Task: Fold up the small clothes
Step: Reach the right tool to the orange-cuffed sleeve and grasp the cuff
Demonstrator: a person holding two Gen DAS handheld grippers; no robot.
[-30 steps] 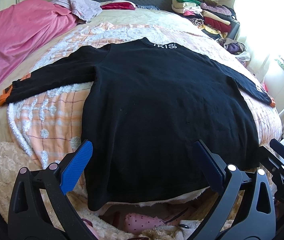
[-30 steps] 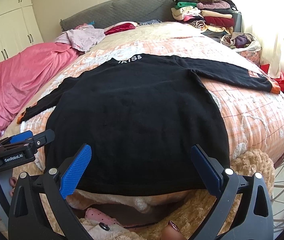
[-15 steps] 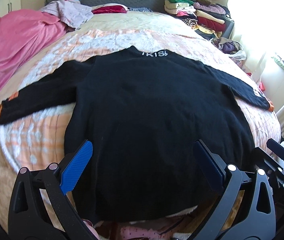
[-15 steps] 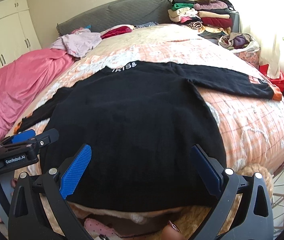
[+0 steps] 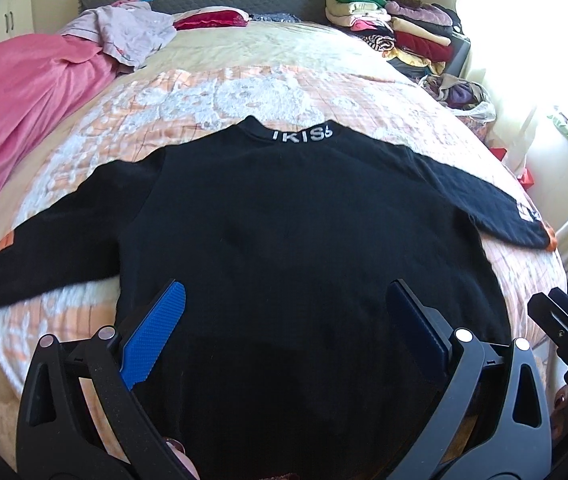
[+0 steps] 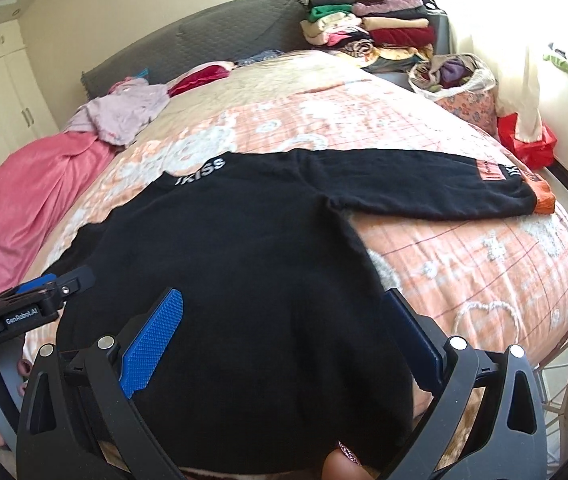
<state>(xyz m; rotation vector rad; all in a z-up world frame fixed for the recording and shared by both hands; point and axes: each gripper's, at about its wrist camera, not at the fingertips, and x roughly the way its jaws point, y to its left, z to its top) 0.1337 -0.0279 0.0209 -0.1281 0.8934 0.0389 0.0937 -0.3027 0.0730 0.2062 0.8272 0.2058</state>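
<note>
Left wrist view: black sweater (image 5: 304, 240) flat on the bed (image 5: 284, 76), back up, collar away, sleeves spread to either side. Left gripper (image 5: 284, 332) over the hem, jaws wide apart, nothing between them. Right wrist view: right gripper (image 6: 284, 336) over the sweater's lower right part, jaws apart, empty. Orange cuff (image 6: 543, 199) near the bed edge. Pink blanket (image 5: 15, 104) on the left

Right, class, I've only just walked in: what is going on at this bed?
A person holds a gripper in each hand over a black sweater spread flat on the bed, sleeves out to both sides. The left gripper and right gripper are both open above its hem, gripping nothing. No fold has been made yet.
</note>
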